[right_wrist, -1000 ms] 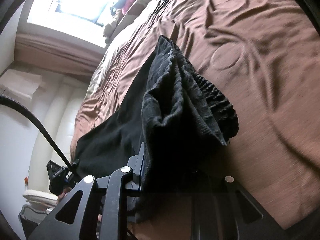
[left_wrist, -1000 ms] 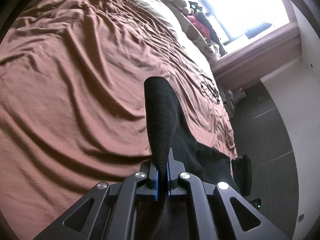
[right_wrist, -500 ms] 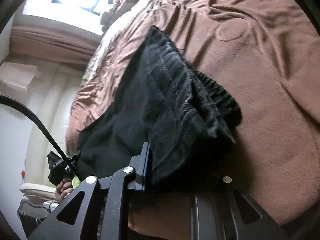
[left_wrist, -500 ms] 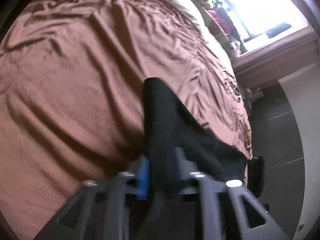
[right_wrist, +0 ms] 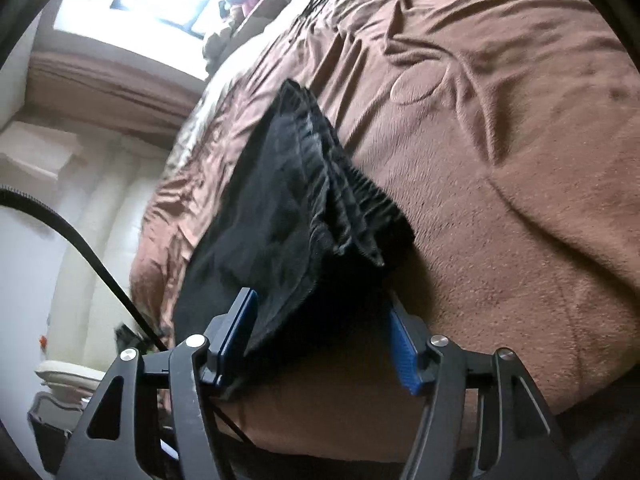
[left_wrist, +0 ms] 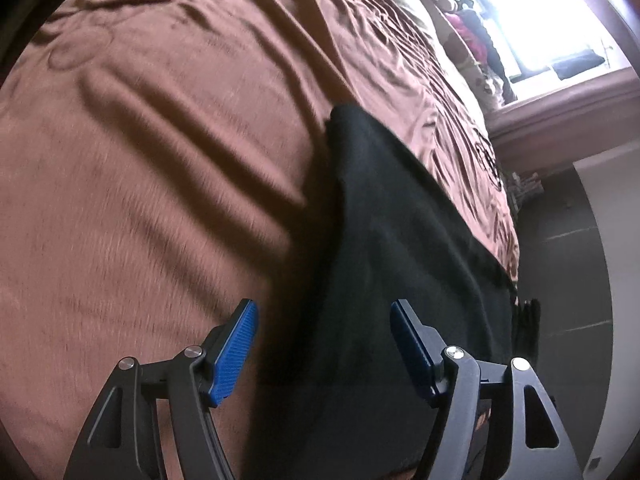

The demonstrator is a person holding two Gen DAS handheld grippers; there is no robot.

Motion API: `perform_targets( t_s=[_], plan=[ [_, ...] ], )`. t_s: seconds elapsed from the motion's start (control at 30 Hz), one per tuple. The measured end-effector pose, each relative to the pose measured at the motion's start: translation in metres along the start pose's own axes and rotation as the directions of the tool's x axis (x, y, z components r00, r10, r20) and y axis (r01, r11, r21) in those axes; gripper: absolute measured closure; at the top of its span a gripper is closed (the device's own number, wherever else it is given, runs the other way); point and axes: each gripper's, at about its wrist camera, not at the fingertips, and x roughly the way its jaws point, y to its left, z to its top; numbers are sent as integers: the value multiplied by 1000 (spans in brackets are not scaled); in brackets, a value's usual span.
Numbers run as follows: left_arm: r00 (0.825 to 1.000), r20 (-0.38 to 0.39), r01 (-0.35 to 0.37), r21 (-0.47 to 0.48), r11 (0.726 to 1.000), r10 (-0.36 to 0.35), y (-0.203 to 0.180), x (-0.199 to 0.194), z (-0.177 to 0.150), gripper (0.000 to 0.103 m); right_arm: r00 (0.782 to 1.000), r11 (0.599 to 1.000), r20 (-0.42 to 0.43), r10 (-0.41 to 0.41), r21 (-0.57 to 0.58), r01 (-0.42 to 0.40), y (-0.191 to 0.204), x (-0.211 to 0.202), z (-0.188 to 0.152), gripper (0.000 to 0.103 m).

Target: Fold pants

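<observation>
Pants (left_wrist: 384, 240): black, lay folded on the brown bed (left_wrist: 160, 160) near its edge. Left gripper (left_wrist: 324, 344) and right gripper (right_wrist: 322, 328): jaws just opened, cloth between, unclamped. Further folds likely remained.

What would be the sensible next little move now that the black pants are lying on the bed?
Probably draw both grippers back off the cloth. The left gripper and right gripper have just been opening, their jaws now stand apart, and the black pants lie folded over on the brown bedspread, loose between the pads. Backing away gently should leave the fold undisturbed.
</observation>
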Motion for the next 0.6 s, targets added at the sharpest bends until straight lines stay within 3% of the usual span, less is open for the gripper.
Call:
perform_targets(
  t_s=[0.23, 0.6],
  plan=[
    [1000, -10, 0, -1, 1000, 0, 8, -14, -32, 33, 1000, 1000, -12, 2, 25, -2, -25, 0, -1, 42],
    [999, -17, 45, -13, 999, -45, 12, -24, -78, 34, 998, 999, -50, 41, 13, -41, -27, 22, 18, 42]
  ],
)
